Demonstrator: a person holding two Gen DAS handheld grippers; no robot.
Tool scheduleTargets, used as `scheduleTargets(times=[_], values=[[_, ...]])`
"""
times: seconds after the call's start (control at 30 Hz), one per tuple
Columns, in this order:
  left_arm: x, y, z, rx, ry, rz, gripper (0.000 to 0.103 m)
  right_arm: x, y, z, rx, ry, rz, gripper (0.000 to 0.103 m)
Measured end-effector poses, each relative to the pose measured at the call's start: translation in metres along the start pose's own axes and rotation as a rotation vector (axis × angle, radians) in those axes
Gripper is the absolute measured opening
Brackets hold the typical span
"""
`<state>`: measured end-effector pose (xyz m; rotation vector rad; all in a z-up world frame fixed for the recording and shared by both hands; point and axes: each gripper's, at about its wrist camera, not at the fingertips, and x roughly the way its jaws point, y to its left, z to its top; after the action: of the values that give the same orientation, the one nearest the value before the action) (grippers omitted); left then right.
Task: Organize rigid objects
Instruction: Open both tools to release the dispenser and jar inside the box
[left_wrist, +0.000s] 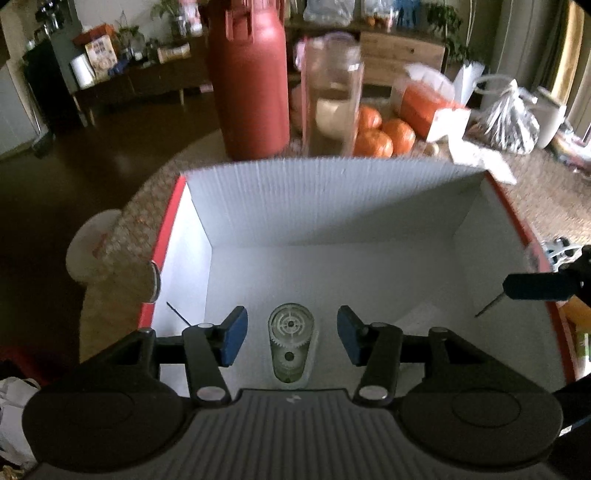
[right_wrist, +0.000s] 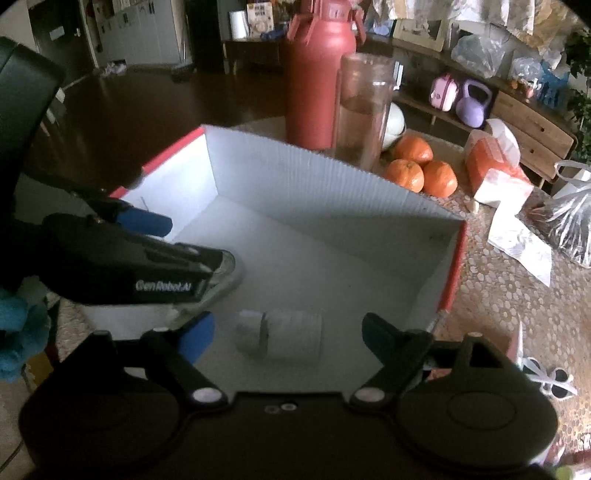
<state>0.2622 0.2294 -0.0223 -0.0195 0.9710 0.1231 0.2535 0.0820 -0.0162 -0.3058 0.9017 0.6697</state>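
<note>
A white box with red outer walls (left_wrist: 332, 192) (right_wrist: 332, 177) stands open on the table. A clear plastic gear case (left_wrist: 291, 345) lies on the box floor, between the fingers of my open left gripper (left_wrist: 291, 336), which is not touching it. In the right wrist view the left gripper (right_wrist: 192, 243) reaches into the box from the left. My right gripper (right_wrist: 288, 336) is open and empty over the near part of the box, above a white cylindrical object (right_wrist: 280, 334) lying on the floor. One right fingertip (left_wrist: 535, 286) shows over the box's right wall.
Behind the box stand a tall red bottle (left_wrist: 251, 81) (right_wrist: 321, 74) and a clear tumbler (left_wrist: 332, 92) (right_wrist: 364, 107). Three oranges (right_wrist: 421, 166), an orange tissue pack (right_wrist: 491, 166), papers and a plastic bag (right_wrist: 569, 221) lie to the right. A white plate (left_wrist: 92, 243) sits left.
</note>
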Motion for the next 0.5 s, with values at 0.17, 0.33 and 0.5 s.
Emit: scheduleTargets(times=[0.17,0.33,0.5], values=[[-0.031,-0.008,-0.006,-0.009,-0.064,0.011,0.053,-0.036,-0.005,-0.012,0.02,-0.06,0.018,0.088],[-0.058,-0.021,-0.011,-0.031,-0.12,-0.01,0.053,-0.068,-0.01,-0.023,0.049,-0.122,0.014,0.091],[-0.086,-0.037,-0.021,-0.023,-0.181,-0.027,0.053,-0.092,-0.021,-0.039,0.096,-0.174,-0.002,0.092]])
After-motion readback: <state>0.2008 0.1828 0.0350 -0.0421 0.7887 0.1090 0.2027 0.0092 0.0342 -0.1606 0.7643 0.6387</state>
